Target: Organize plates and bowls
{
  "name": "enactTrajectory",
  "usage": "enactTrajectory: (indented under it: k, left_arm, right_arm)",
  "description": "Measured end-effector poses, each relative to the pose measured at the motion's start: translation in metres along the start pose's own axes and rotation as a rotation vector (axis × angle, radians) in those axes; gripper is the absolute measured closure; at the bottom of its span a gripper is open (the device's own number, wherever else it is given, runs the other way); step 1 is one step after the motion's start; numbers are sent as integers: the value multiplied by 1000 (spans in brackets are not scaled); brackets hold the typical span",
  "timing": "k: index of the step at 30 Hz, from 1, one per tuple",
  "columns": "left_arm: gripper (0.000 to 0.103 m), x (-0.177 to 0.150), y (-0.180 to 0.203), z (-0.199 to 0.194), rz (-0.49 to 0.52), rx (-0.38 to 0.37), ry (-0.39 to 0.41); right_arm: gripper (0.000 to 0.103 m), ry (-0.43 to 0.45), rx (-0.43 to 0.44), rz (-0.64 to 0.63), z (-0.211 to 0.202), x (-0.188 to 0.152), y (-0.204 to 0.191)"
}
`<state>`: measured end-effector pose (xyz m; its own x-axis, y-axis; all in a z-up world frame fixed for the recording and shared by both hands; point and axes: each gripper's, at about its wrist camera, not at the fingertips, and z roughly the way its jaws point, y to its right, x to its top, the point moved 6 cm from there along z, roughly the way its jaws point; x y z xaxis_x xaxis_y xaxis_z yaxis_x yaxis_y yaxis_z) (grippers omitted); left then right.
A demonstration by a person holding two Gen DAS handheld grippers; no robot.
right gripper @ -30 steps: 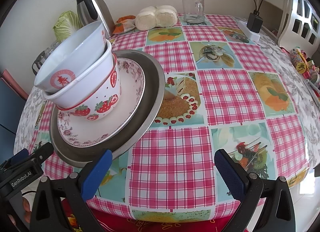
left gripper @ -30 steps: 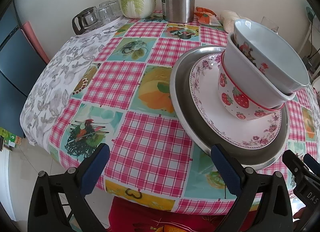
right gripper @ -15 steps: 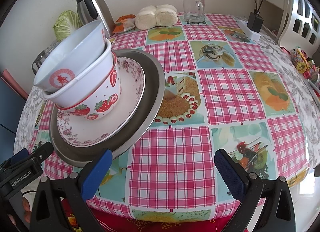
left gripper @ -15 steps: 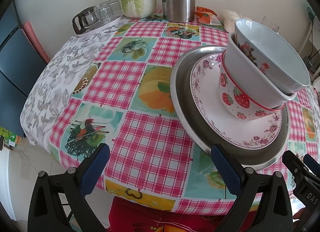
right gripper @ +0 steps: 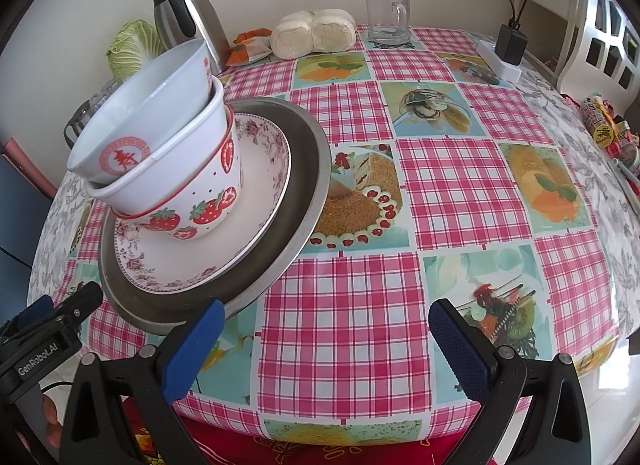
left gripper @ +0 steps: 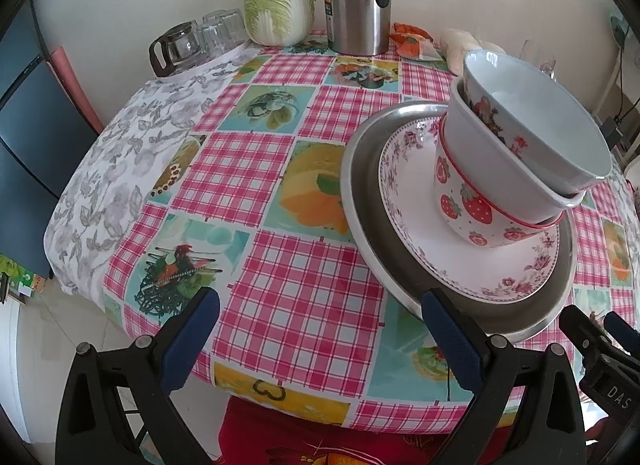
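Checked pink oilcloth covers the table (left gripper: 280,297), and near its front edge sits the whole stack, ordered from largest to smallest: 1 steel tray (left gripper: 368,241) at the bottom, 1 floral plate (left gripper: 416,221) inside it, then 3 nested bowls, the strawberry bowl (left gripper: 464,209) lowest, a plain white bowl (left gripper: 492,145) in it, and the red-emblem bowl (right gripper: 136,121) on top. The bowl tower leans toward the back of the table and sits off-centre on the plate. My left gripper (left gripper: 320,337) stands wide open and empty, with the stack ahead and to its right, the tray rim just beyond its right finger. My right gripper (right gripper: 324,345) is equally spread and holds nothing, with the stack ahead and to its left, the rim just beyond its left finger. So the stack lies between my 2 hands, about equally near to each. I judge the stacking essentially done, and that any lift would need both sides of the tray.
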<state>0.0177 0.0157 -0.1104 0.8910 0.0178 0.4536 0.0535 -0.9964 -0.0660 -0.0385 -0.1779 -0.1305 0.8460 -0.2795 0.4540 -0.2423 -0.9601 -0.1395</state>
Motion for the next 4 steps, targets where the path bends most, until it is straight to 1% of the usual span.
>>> enactTrajectory:
  k: [4]
  left_arm:
    - [2,1,-2,1,-11,-6,-3]
  right_arm:
    - [0,-2,0,1,0,1,1]
